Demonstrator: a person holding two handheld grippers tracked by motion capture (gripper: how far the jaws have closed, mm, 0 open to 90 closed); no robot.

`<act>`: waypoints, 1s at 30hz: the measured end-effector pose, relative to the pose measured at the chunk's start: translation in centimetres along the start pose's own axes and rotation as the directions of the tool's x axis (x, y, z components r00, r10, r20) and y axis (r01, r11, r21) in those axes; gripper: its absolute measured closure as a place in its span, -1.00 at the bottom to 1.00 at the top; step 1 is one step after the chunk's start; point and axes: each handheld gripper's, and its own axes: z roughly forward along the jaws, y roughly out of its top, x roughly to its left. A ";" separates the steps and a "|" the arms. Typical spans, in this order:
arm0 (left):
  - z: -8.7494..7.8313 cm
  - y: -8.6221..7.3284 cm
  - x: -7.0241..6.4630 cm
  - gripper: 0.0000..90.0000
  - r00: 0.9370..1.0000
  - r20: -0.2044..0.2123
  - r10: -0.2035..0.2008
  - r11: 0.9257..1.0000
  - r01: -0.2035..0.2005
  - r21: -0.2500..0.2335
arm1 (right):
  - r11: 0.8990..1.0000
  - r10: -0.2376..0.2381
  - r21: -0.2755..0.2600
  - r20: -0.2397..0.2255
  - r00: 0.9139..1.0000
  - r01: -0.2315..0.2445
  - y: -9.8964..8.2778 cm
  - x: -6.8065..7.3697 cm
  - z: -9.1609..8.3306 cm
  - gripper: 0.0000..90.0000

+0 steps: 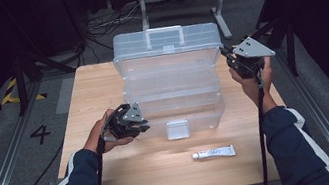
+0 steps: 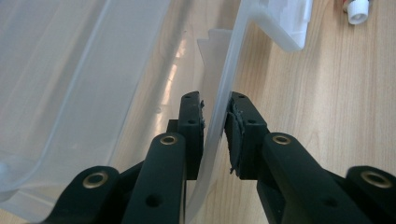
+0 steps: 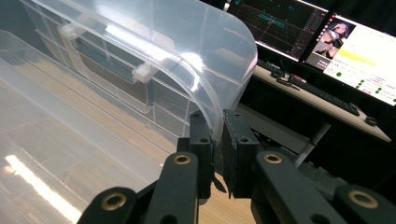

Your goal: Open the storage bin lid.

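Clear box (image 1: 172, 91) is sitting mid-tabletop (image 1: 100, 83), lid (image 1: 165, 41) raised. Right claw (image 3: 215, 140) is pinching the lid's edge; left claw (image 2: 215, 135) is pinching the base wall. Advisable: keep both grips square, moving the lid slowly. Tube (image 1: 213, 153) is lying nearby.

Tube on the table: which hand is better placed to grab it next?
Probably left. The left tongs grip the clear box's low front wall, nearer the tube. The right tongs pinch the raised lid's edge and look needed to keep it open.
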 end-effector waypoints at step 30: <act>0.1 0.4 0.7 0.80 0.997 0.054 0.052 0.998 -0.054 0.040 | 0.998 0.054 0.018 0.006 0.999 -0.054 1.0 -1.0 1.8 0.88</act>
